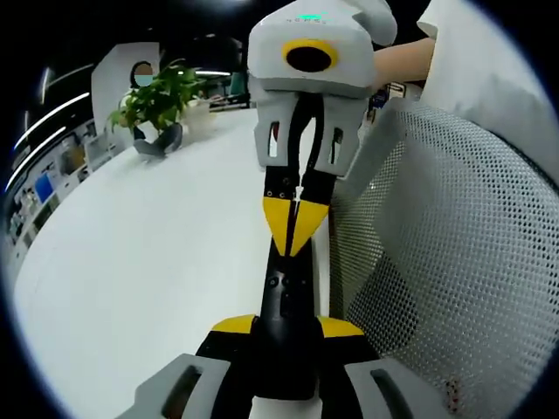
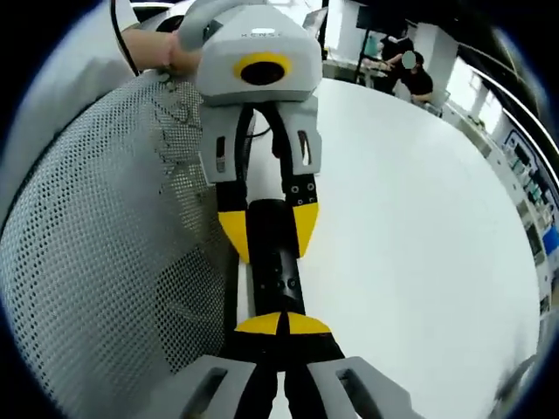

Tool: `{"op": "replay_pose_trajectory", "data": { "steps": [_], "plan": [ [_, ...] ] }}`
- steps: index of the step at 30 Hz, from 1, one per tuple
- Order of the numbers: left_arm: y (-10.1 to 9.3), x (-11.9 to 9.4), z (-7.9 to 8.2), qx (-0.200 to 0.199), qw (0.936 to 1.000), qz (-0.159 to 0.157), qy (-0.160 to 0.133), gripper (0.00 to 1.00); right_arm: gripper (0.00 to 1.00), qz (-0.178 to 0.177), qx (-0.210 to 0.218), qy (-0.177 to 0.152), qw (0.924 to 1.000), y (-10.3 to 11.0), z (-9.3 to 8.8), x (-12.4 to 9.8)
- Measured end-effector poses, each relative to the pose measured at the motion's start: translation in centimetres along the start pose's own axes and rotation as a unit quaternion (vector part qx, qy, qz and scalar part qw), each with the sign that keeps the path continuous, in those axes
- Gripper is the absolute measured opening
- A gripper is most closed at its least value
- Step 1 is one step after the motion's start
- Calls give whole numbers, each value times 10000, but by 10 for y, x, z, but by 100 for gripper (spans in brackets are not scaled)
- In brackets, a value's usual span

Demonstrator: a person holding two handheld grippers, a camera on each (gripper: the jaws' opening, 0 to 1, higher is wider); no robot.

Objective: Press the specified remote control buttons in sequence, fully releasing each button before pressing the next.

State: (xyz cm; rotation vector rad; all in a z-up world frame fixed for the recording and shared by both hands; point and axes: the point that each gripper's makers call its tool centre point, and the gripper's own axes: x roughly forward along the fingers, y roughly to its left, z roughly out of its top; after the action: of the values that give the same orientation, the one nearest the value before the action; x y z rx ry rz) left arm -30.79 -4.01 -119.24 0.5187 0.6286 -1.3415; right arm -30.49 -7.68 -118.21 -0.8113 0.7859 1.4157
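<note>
Black, yellow and white over a pale surface

The remote control [image 1: 286,314] is black; both grippers, left [image 2: 266,229] and right [image 1: 295,229], have white bodies, black arms and yellow-tipped fingers [image 1: 281,220]. The surface [image 1: 166,244] is plain white, the chair back [image 1: 454,262] a white mesh of fine holes, the potted plant [image 1: 159,100] green-leaved.

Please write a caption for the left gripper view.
Left gripper holds black remote; right gripper presses it.

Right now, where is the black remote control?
The remote is clamped between the left tongs, and the right tongs are closed over it, above the white table, beside a mesh chair back.
</note>
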Motion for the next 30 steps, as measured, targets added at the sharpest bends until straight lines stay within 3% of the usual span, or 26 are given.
{"op": "replay_pose_trajectory", "data": {
  "steps": [16, 24, 30],
  "plan": [
    [0, 0, 0, 17, 10000, -31, -39, 25, 0, -291, 34, 155, 9995, 0, -6, -2],
    [0, 0, 0, 9, 10000, -33, -52, 25, 0, -376, 580, -526, 9962, -2, -5, -4],
    [0, 0, 0, 5, 10000, -31, -57, 25, 0, -302, 403, -573, 9971, -1, -2, -3]
  ]
}}
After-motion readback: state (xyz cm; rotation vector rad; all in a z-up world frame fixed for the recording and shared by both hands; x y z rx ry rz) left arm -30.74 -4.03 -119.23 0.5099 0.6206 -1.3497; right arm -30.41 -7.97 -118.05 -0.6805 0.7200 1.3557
